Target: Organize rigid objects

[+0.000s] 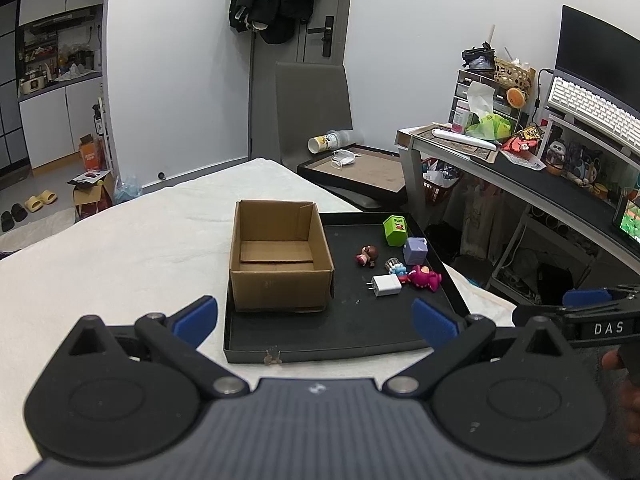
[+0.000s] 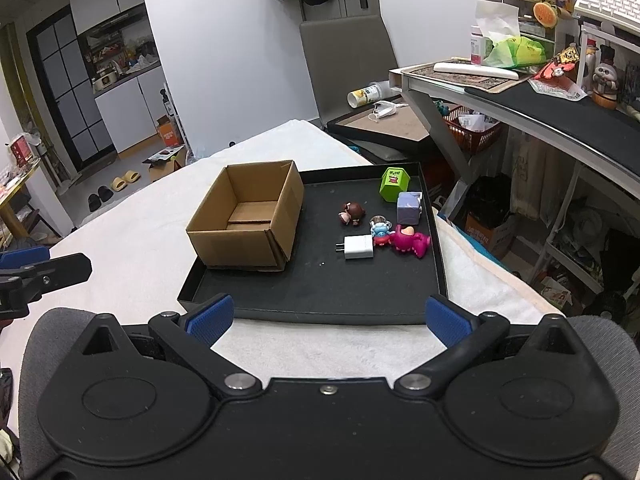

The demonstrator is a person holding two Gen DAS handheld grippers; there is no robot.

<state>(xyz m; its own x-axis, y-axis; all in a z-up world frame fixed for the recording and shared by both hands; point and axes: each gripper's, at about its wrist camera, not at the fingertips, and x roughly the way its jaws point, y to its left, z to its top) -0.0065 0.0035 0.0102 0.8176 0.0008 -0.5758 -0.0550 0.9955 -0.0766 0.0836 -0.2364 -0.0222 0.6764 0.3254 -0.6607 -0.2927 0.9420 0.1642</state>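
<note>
White cloth [image 2: 132, 240] covered the surface across the middle of both views. Behind it, upper centre, stood a grey chair [image 2: 344, 60] against a pale wall, with a cluttered desk [image 2: 560, 120] at upper right and a kitchen doorway at upper left.

On the cloth lay a black tray [image 2: 312, 304]. A cardboard box [image 2: 244, 216] sat in the tray's left half, open-topped, with only a loose cardboard flap on its floor. On the tray's right half, outside the box, lay a white charger [image 2: 359, 247], a pink toy [image 2: 409, 241], a blue toy [image 2: 380, 229], a brown figure [image 2: 352, 213], a purple cube [image 2: 409, 208] and a green block [image 2: 393, 184].

At the bottom of each view, the left gripper [image 1: 316, 322] and right gripper [image 2: 328, 320] were spread wide, gripping nothing, short of the tray's near edge.
</note>
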